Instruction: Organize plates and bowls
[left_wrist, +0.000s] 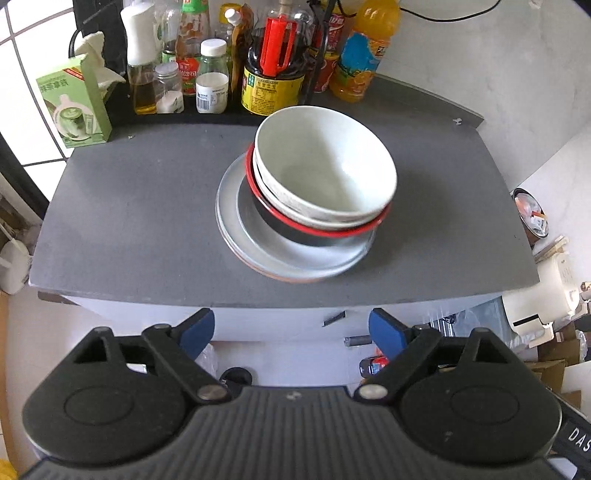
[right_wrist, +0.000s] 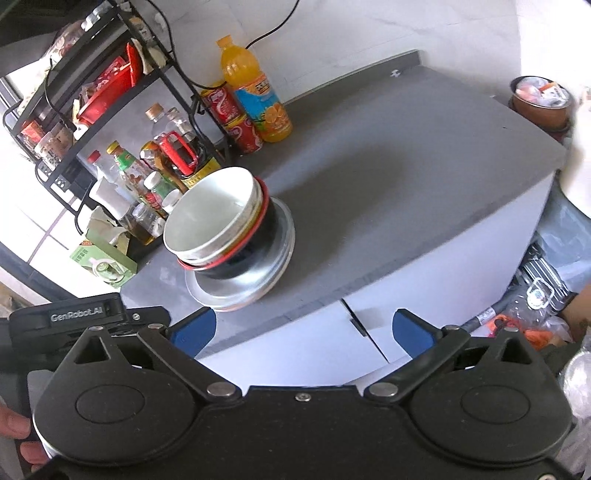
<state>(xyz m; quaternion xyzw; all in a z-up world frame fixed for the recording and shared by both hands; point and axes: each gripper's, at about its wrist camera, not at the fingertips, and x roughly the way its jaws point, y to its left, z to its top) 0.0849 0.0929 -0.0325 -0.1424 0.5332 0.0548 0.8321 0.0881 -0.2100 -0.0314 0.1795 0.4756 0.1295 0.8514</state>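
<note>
A stack of dishes stands near the middle of the grey counter. At the bottom lie the plates, pale and nested; on them sits a black bowl with a red rim, and inside that the white bowls, the top one tilted a little toward 9 o'clock in the left wrist view. In the right wrist view the same pile sits at about 10 o'clock from the picture's middle, the white bowls leaning left over the plates.

The left gripper hangs off the counter's near edge at 6 o'clock from the stack, its blue fingers spread wide with nothing between them. The right gripper is likewise released, its blue pads far apart and empty, well clear of the dishes.

Behind the stack, at 12 o'clock in the left view, stand a dark sauce jug with a red handle, an orange juice bottle at 1 o'clock, small jars and bottles at 11 o'clock, and a green carton at 10 o'clock. The right view also shows red cans beside the juice and a black wire rack
</note>
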